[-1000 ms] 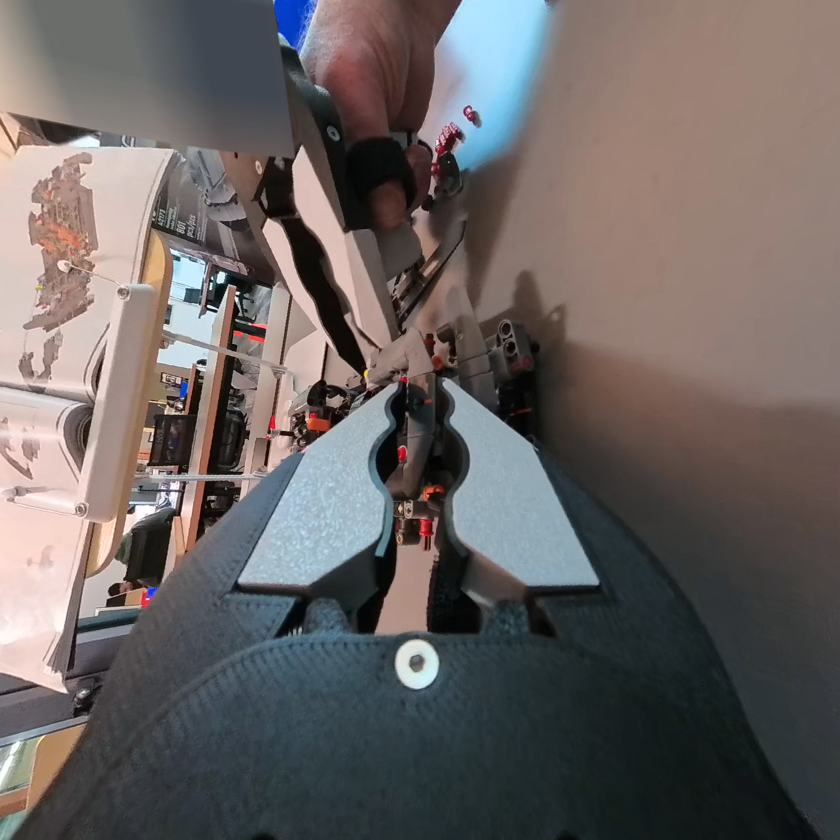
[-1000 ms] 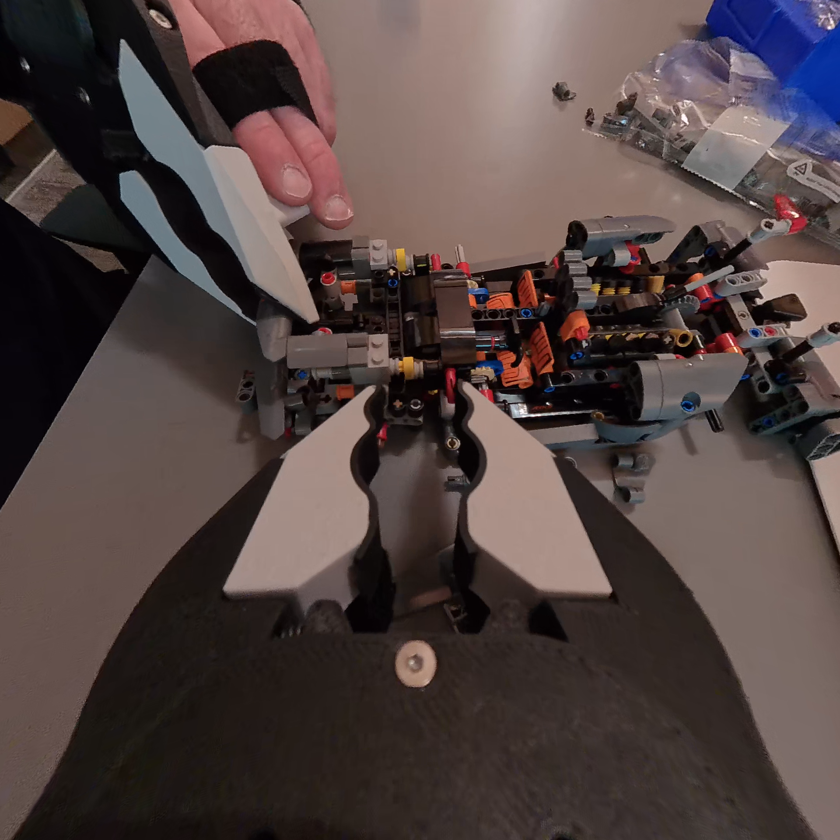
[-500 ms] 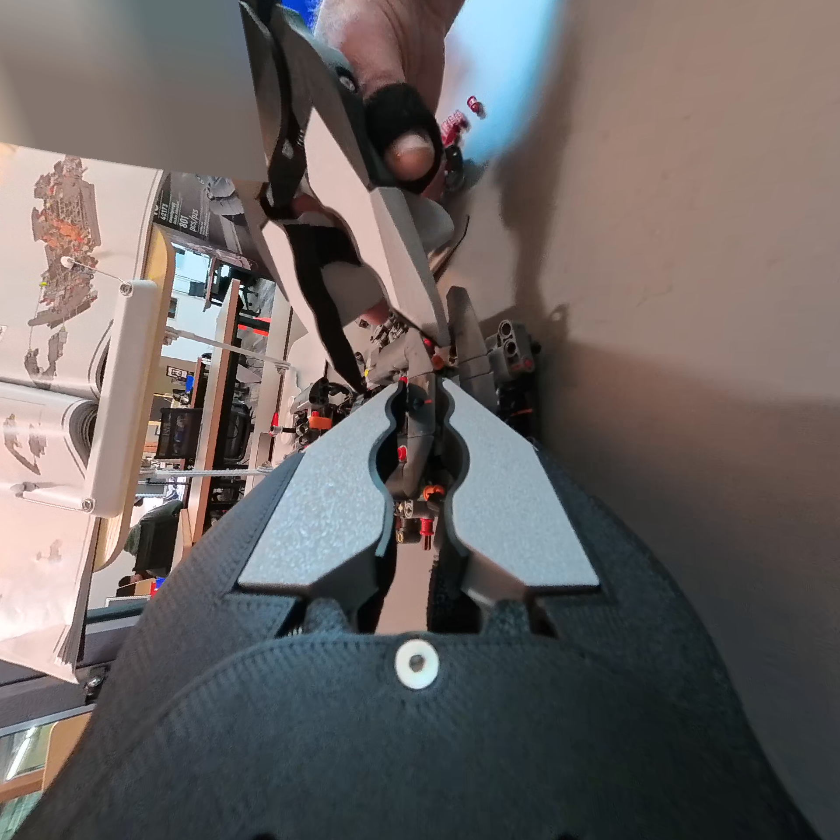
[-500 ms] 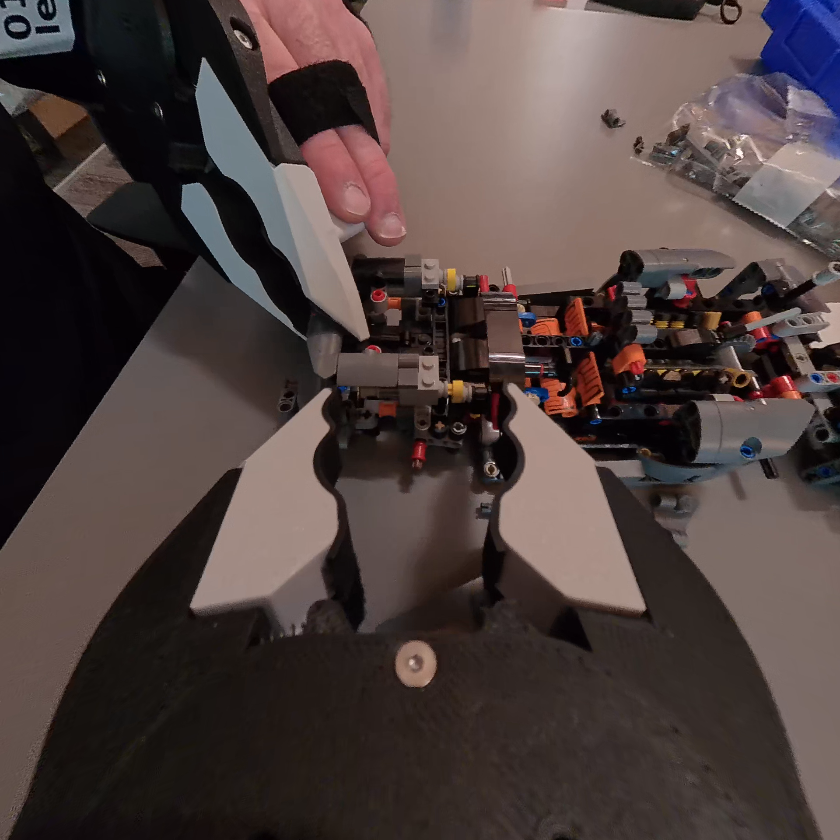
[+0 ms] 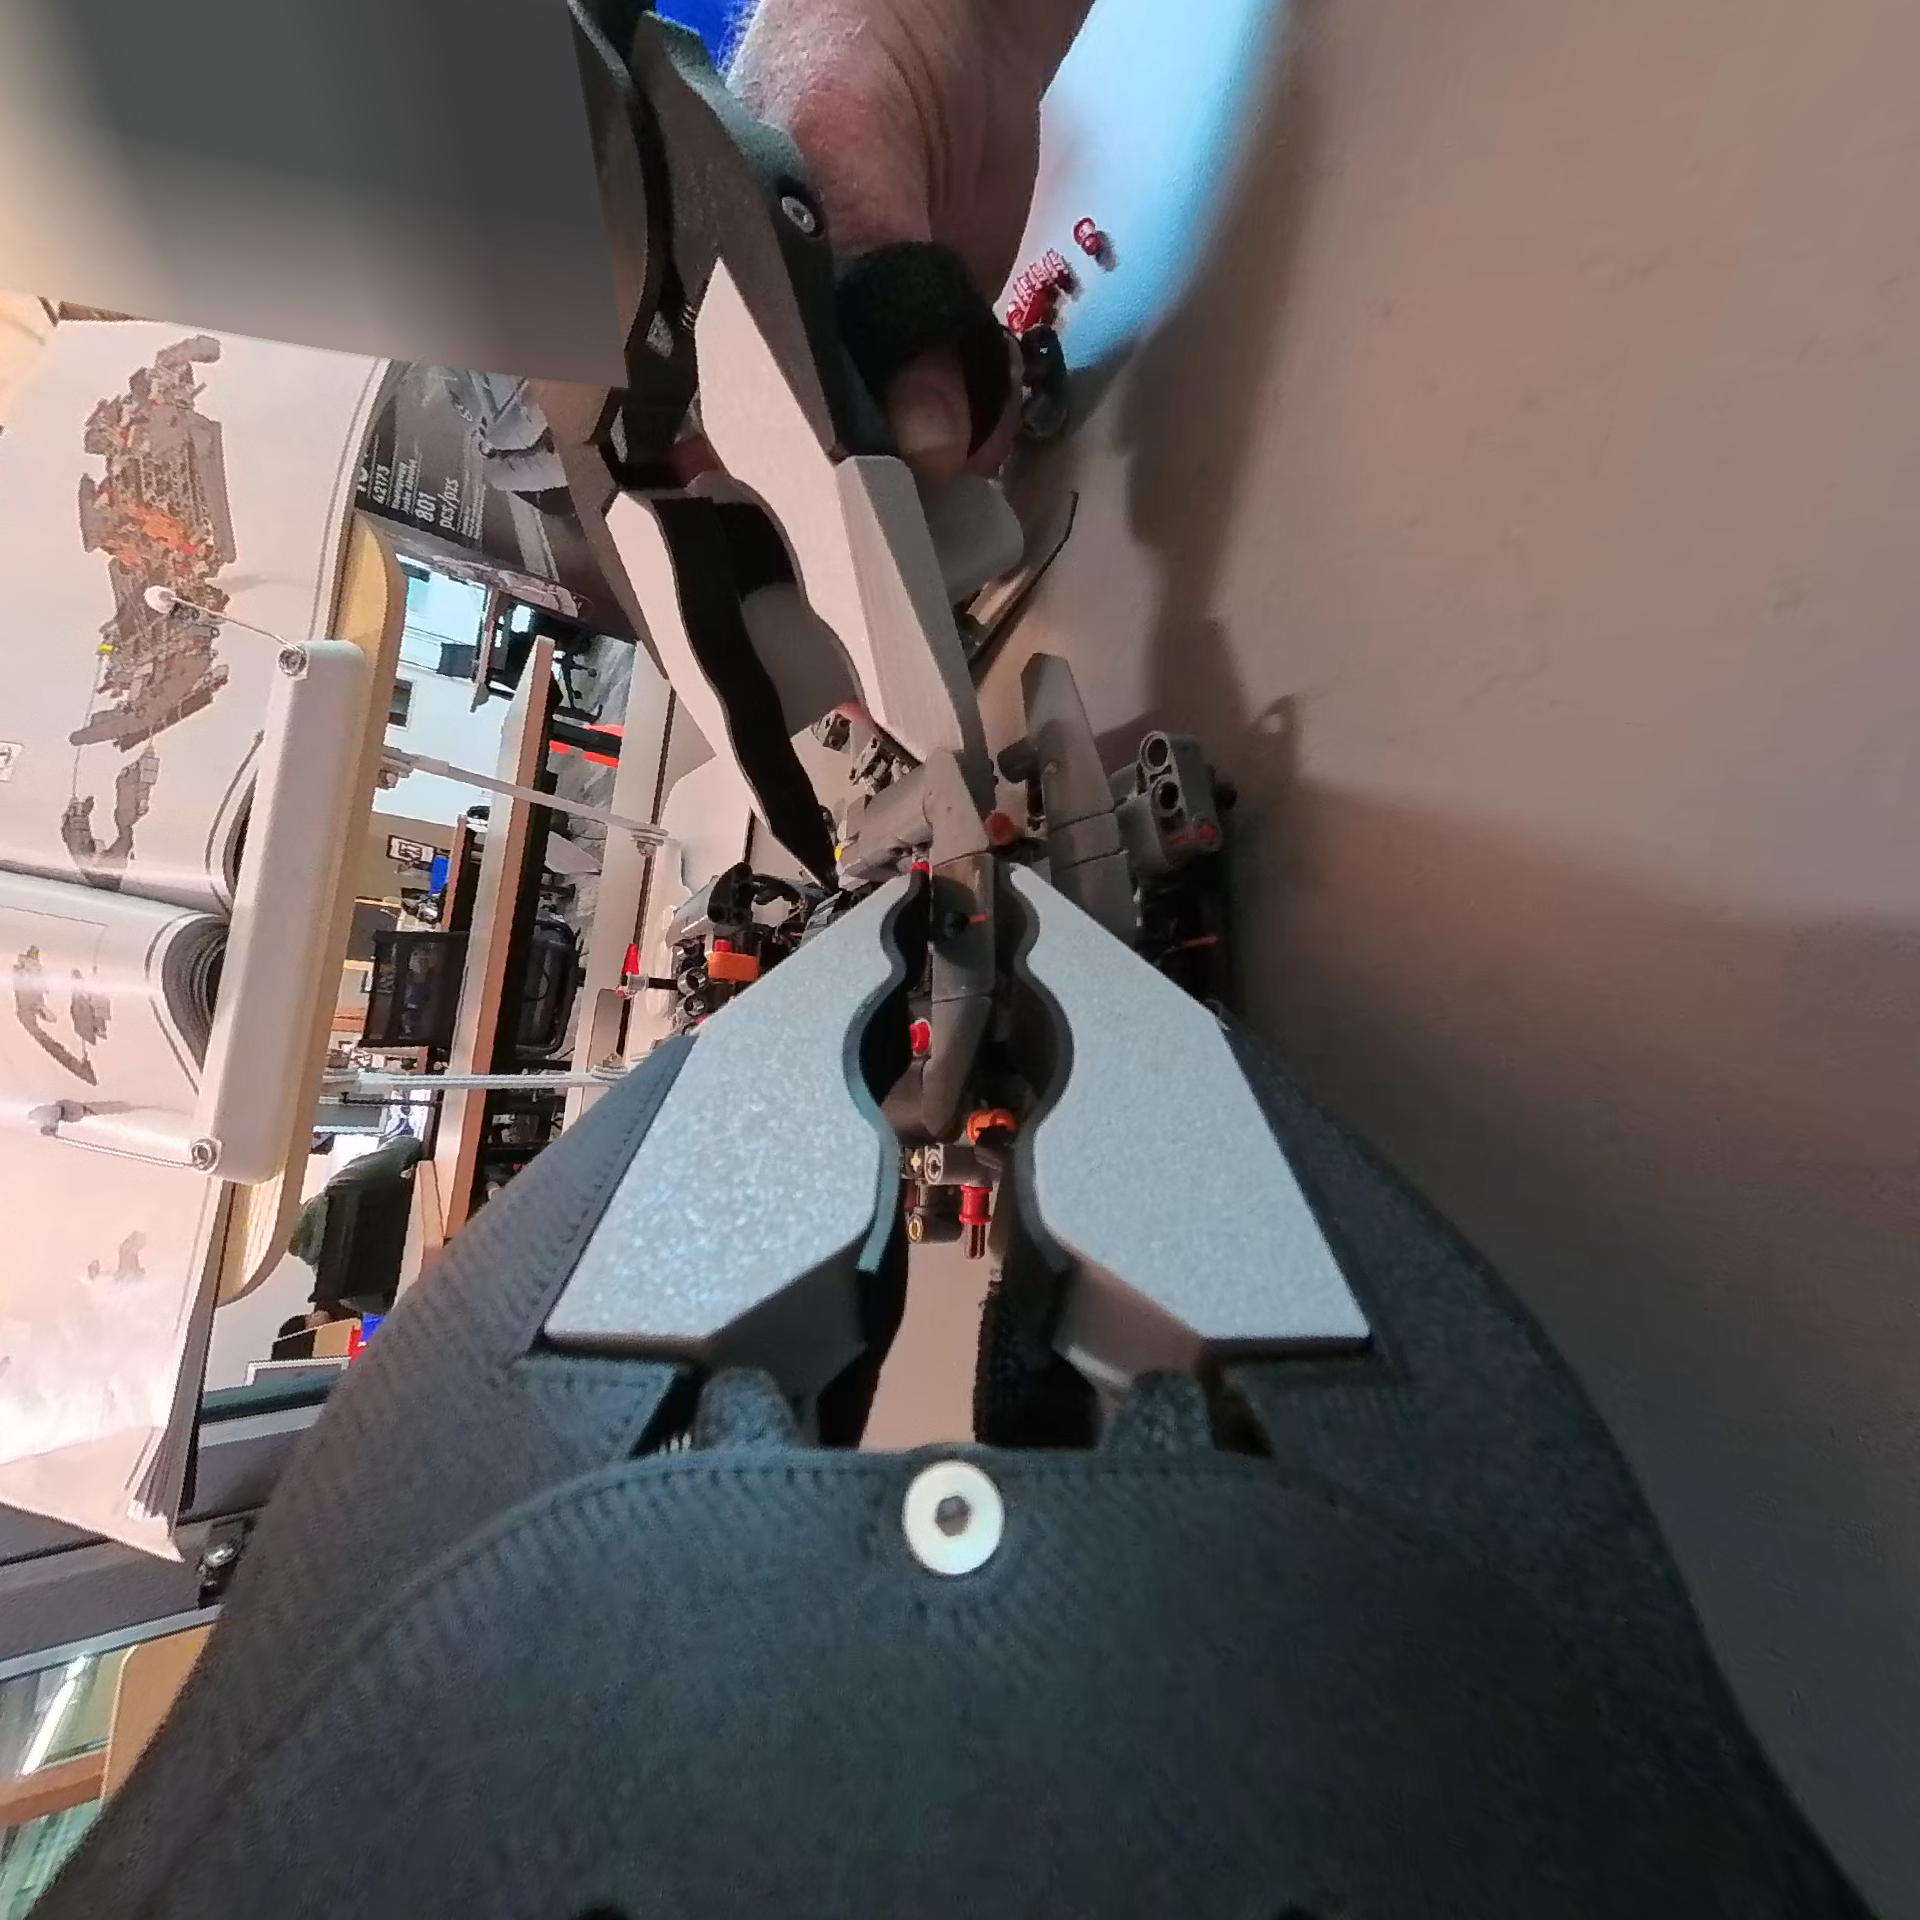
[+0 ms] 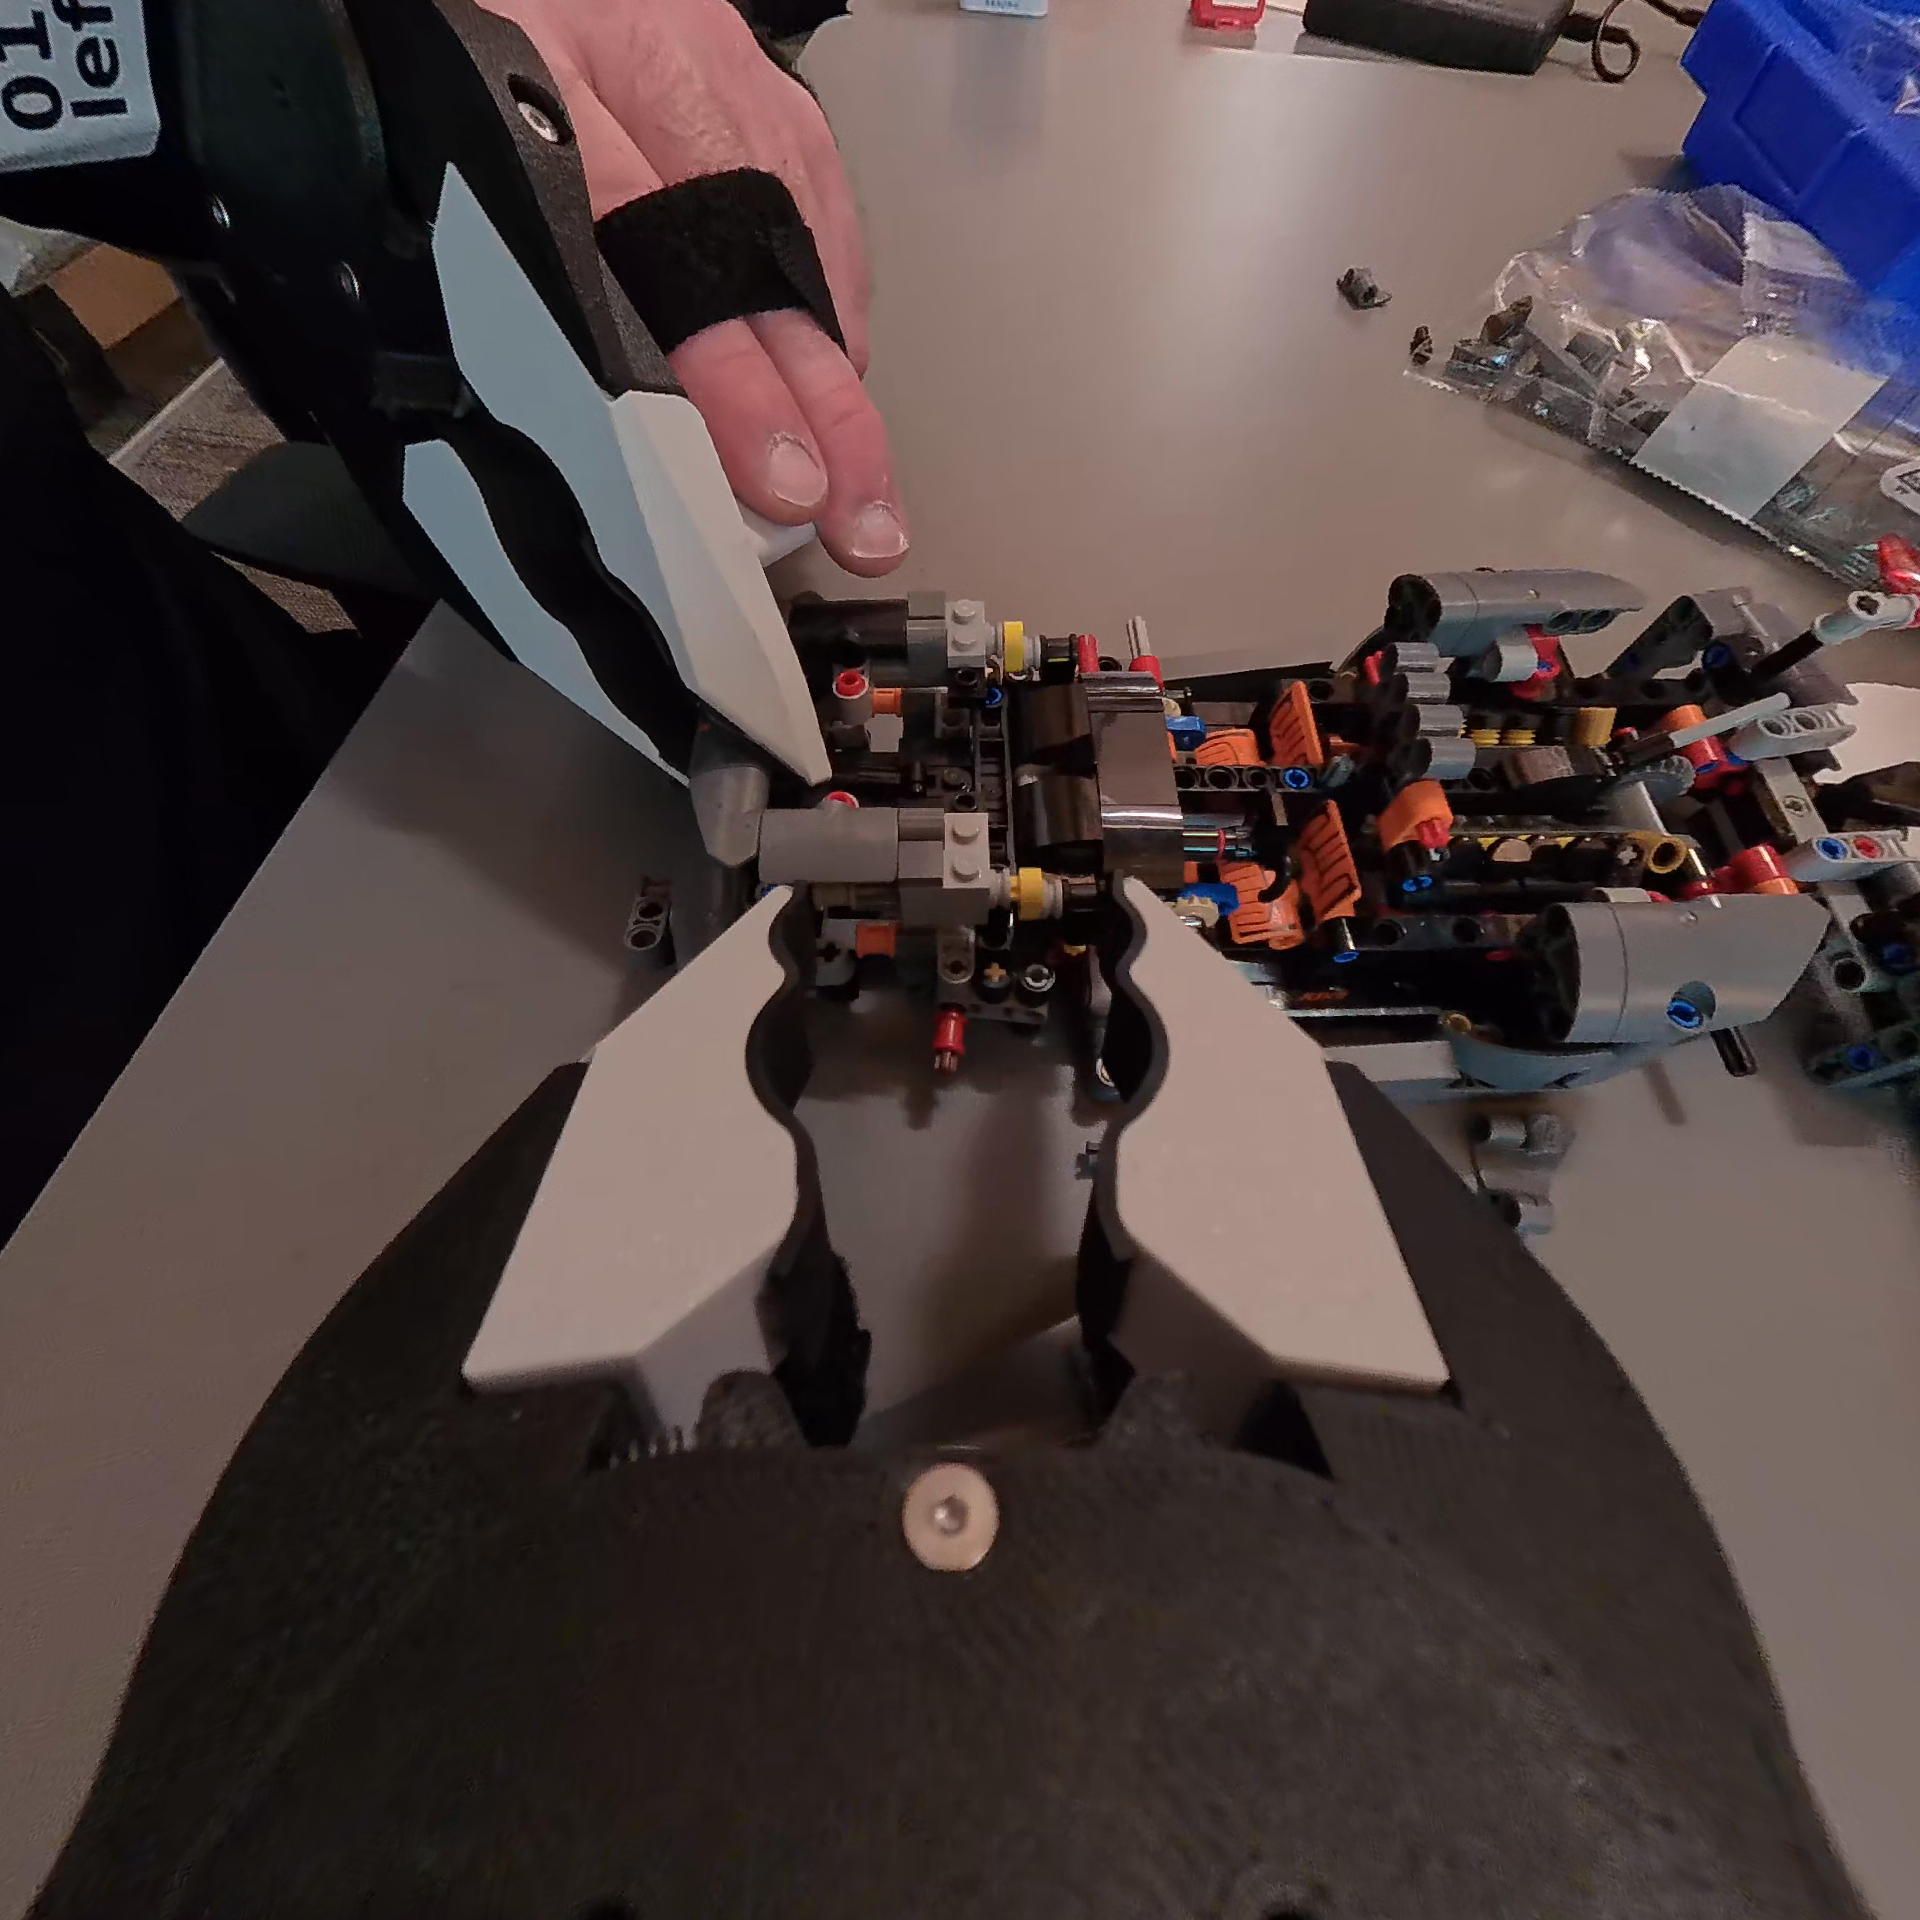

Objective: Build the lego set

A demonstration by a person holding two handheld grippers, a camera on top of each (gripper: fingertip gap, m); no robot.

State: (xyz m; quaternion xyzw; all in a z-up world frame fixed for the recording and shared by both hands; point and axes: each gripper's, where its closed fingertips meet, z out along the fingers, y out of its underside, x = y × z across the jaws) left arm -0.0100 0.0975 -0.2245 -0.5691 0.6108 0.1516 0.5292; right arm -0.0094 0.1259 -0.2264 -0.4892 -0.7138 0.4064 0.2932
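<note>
Since a second ago: right tool (image 6: 948,904) spread from narrow to wide, then drawn in a little from its widest half a second back, and pushed in closer over the near edge of the brick model (image 6: 1299,790). Now wide, fingertips (image 6: 1143,935) straddling the grey-and-black section with the yellow bush at the model's 9 o'clock end. Cannot tell whether the pads press on it.

Left tool (image 5: 961,894) unchanged over the same second: narrow, pads clamped on a dark grey part (image 5: 961,997) at the model's end, entering the right wrist view from 10 o'clock, with the hand (image 6: 727,208) strapped to it. In the left wrist view, right tool lower than before, its tip now reaching the model at 12 o'clock of the left fingertips.

Model flat on the grey counter (image 6: 1143,312), stretching from centre toward 3 o'clock.

Containers, right wrist view: blue bin (image 6: 1818,135) at 1 o'clock, contents not clear. Just in front of it, at 2 o'clock, clear plastic bag (image 6: 1683,374) lying flat with small dark and grey parts inside. One loose dark piece (image 6: 1361,289) on the counter just beside the bag, at its 9 o'clock.
</note>
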